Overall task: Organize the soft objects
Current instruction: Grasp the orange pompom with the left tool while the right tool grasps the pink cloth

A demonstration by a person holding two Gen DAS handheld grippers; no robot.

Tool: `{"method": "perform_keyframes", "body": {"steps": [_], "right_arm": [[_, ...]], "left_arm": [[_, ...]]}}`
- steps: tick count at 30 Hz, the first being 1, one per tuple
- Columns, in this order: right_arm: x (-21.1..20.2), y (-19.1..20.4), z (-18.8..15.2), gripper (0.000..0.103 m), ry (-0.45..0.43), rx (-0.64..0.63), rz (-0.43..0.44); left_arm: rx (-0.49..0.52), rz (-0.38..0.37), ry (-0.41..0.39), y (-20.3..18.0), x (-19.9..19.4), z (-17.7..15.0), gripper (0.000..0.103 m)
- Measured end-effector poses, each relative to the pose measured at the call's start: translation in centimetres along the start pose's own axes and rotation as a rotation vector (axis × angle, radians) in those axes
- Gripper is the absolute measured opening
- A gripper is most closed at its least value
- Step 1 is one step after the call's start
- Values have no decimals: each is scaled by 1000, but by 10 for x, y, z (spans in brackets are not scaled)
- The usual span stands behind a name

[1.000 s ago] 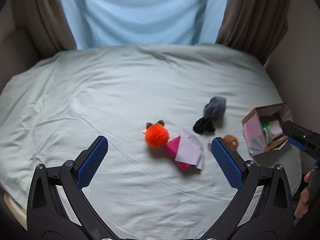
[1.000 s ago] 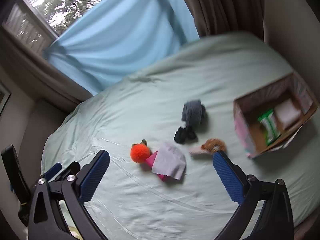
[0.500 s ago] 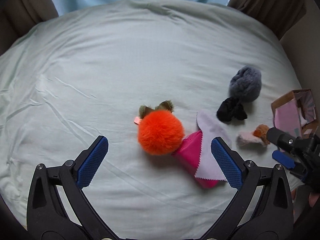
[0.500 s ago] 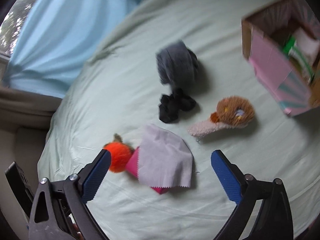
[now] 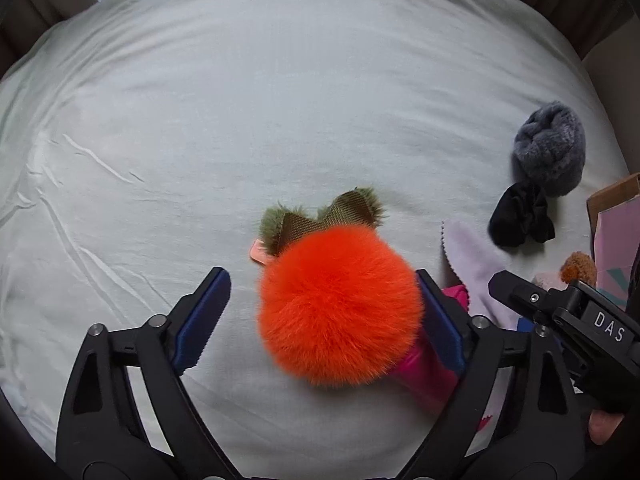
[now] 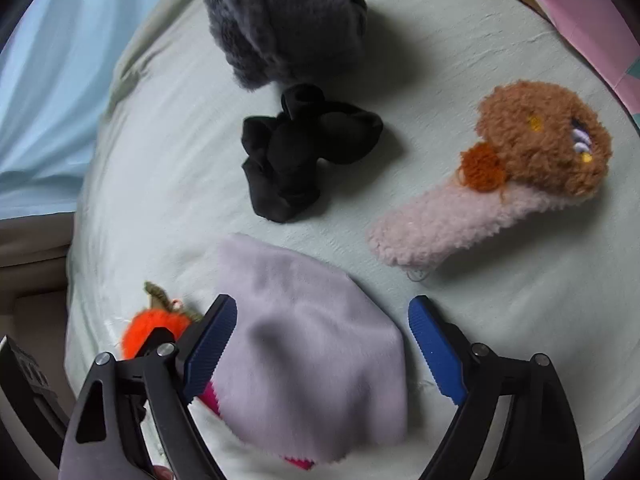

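An orange fluffy pompom with green leaves (image 5: 338,308) lies on the bed sheet. My left gripper (image 5: 324,316) is open and straddles it, fingers on either side. A lilac cloth (image 6: 308,344) lies over a pink item (image 5: 424,376). My right gripper (image 6: 322,348) is open around the lilac cloth. The pompom also shows at the left in the right wrist view (image 6: 154,328). A black scrunchie (image 6: 304,160), a grey fuzzy bundle (image 6: 284,20) and a brown-and-pink plush piece (image 6: 504,172) lie beyond.
A pink cardboard box (image 6: 580,28) stands at the right edge of the bed. The pale green sheet (image 5: 240,120) stretches left and back. Brown curtains and a blue drape hang behind the bed. The right gripper's body (image 5: 568,320) shows in the left view.
Both grippers have dropped low towards the bed. The left now straddles the orange pompom and the right straddles the lilac cloth. The objects have not moved.
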State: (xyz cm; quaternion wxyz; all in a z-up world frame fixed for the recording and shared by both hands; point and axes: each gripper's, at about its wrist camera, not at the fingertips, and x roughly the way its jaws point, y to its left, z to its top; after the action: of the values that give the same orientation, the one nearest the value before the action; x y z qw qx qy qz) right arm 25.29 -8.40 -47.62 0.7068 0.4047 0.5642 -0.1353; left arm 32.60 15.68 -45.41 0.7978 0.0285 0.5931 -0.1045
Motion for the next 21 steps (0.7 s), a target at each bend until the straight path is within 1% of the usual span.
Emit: {"method": "perform_keyframes", "body": {"steps": [1, 2, 3, 4, 6, 8, 9, 11, 12, 13, 14, 15, 16, 18, 21], "right_arm": [[1, 3, 0, 85, -3, -10, -17], [2, 7, 0, 85, -2, -23, -37], [4, 10, -1, 83, -2, -36, -53], [6, 15, -3, 81, -1, -58, -73], [9, 21, -6, 72, -8, -90, -96], [12, 24, -7, 67, -8, -109, -109], [12, 25, -7, 62, -8, -114, -107], [13, 26, -6, 55, -3, -124, -99], [13, 26, -5, 49, 0, -129, -99], [14, 26, -4, 46, 4, -137, -100], [14, 26, -4, 40, 7, -143, -102], [14, 24, -3, 33, 9, -149, -101], [14, 23, -1, 31, 12, -155, -100], [12, 24, -1, 21, 16, -171, -100], [10, 23, -2, 14, 16, -179, -81]], "left_arm": [[-2, -3, 9, 1, 4, 0, 81], [-3, -4, 19, 3, 8, -1, 77], [-4, -7, 28, 4, 12, -1, 71], [-5, -8, 33, 5, 14, -1, 67], [-4, -10, 43, 6, 19, -2, 52], [-5, -11, 48, 7, 23, -2, 47], [-3, -11, 47, 7, 24, -2, 43], [10, -4, 42, 5, 25, -2, 40], [15, -3, 40, 5, 26, -2, 38], [19, -2, 38, 4, 26, -1, 37], [21, -4, 37, 5, 26, -1, 36], [21, -5, 36, 5, 26, 0, 35], [19, -6, 33, 5, 26, -1, 35], [18, -10, 30, 4, 25, -3, 33], [18, -14, 11, 1, 18, -2, 32]]}}
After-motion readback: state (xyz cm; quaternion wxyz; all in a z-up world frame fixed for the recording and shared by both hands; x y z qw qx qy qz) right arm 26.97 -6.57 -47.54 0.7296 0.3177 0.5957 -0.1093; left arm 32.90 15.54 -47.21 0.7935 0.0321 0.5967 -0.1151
